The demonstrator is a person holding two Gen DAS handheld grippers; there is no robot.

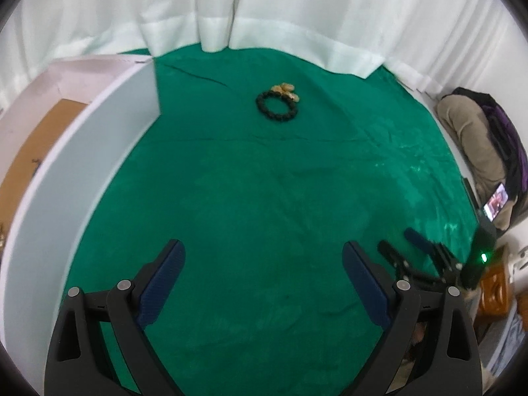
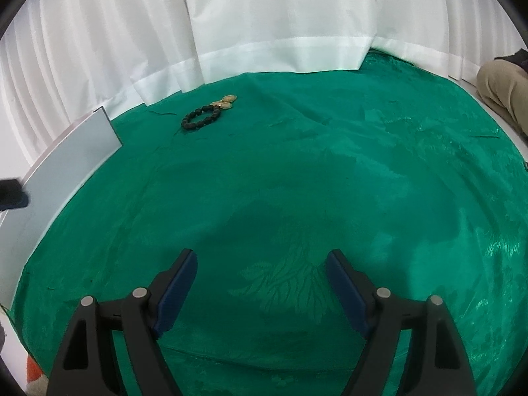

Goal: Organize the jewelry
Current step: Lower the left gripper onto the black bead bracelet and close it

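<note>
While black bead bracelet (image 1: pixel 277 105) and gold pendants (image 1: pixel 285 90) lie untouched on green cloth (image 1: pixel 264 198), left gripper (image 1: pixel 263 283) and right gripper (image 2: pixel 261 288) spread, empty; white box (image 1: pixel 82 165) awaits.

The right gripper (image 2: pixel 261 265) hangs over a green cloth (image 2: pixel 330 171) with its jaws spread wide and nothing between them. Far ahead and to the left, a bracelet (image 2: pixel 200 118) of dark beads lies flat on the cloth, with small gold charms (image 2: pixel 226 101) touching its far end. A white box (image 2: pixel 72 151) stands along the cloth's left edge. White curtains (image 2: pixel 264 16) hang behind, their hems resting on the cloth. At the right edge, a tan trouser leg (image 2: pixel 505 89) shows.
</note>
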